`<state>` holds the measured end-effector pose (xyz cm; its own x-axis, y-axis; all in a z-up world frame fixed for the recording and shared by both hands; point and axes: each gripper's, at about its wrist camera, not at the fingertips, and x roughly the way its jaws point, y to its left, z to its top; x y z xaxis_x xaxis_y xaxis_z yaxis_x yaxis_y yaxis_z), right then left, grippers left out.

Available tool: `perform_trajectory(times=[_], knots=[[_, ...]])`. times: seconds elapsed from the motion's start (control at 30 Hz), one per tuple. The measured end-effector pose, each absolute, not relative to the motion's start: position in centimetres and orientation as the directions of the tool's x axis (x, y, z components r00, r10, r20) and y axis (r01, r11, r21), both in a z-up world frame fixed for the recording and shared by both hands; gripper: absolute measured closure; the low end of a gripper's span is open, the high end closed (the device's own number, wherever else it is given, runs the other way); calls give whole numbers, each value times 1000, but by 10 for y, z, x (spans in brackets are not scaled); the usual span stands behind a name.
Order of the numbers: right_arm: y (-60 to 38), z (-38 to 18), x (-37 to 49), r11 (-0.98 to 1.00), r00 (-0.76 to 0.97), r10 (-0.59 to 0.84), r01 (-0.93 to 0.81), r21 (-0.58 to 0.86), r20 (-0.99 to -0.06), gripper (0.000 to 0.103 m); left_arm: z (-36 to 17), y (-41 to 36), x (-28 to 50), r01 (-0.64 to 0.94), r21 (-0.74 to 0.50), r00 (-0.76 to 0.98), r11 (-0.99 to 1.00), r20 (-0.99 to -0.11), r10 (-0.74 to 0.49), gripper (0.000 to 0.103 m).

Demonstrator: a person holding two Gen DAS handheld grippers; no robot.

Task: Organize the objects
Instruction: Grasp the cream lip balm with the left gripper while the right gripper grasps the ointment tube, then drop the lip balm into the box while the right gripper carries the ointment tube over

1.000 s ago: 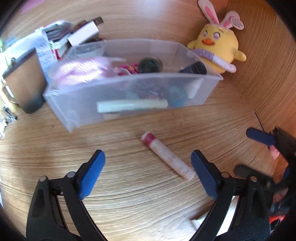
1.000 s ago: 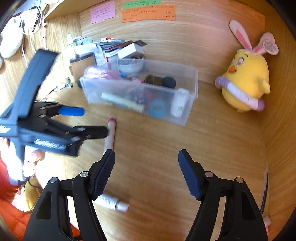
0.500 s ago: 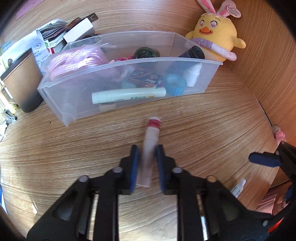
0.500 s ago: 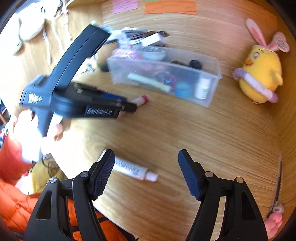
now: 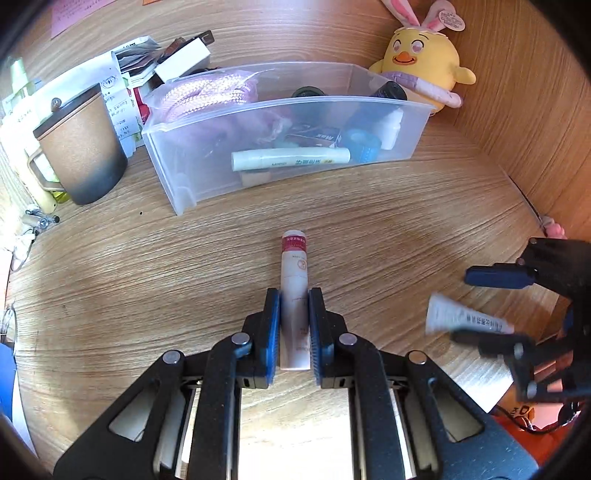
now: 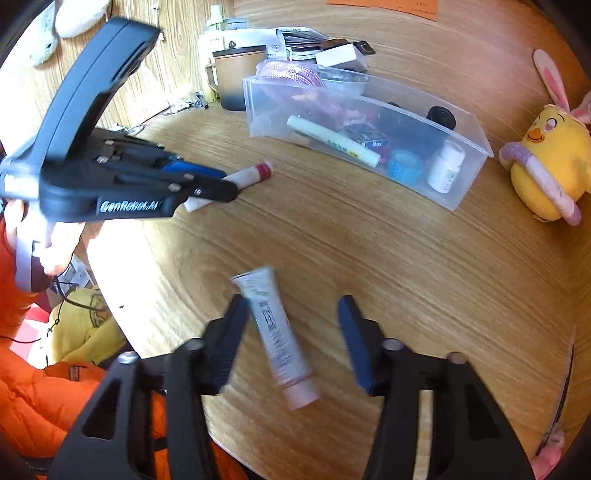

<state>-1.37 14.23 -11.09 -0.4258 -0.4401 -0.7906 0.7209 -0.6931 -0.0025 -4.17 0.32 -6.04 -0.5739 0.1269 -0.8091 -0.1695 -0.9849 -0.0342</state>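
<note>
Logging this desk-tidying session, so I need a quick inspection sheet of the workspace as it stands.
Surface: wooden desk, bare in the middle.
Job's things: red-capped tube and white tube lie on the desk; clear bin holds small items.
Clutter: mug, papers, chick plush.
Grippers: left gripper shut on the red-capped tube; right gripper closing, white tube between jaws.
Cables: nothing seen.
Surroundings: wooden walls, sticky notes.
</note>
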Motion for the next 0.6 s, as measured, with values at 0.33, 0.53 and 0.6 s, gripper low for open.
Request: perform_trajectory(times=[0.33, 0.53, 0.6], knots=[[144, -106, -39, -770, -459, -450, 634, 72, -766, 86, -51, 11, -48, -180, -43, -613, -983, -777, 146, 89], [150, -84, -56, -803, -513, -468, 588, 102, -720, 86, -26, 12, -55, -190, -62, -662, -980, -729, 175, 89], [152, -77, -61, -809, -530, -473, 578, 108, -704, 86, -18, 12, -57, -193, -68, -678, -979, -711, 183, 89]])
